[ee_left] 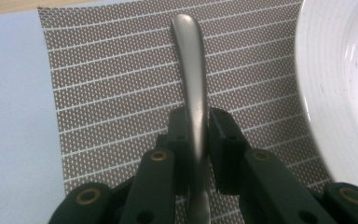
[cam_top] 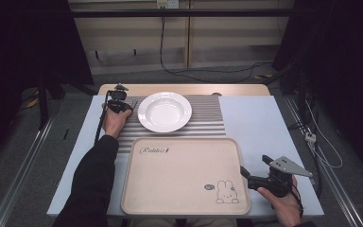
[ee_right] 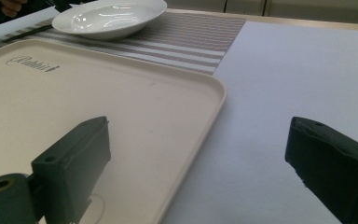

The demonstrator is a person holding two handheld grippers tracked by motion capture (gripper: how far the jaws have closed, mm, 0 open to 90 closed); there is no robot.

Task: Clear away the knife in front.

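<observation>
While clamped tight on a metal utensil handle (ee_left: 193, 84), the left gripper (cam_top: 118, 105) sits over the striped placemat (ee_left: 116, 93), just beside the white plate (cam_top: 164, 111). Right gripper (cam_top: 257, 178) hovers wide open and empty at the beige tray (cam_top: 184, 175) right edge.
</observation>
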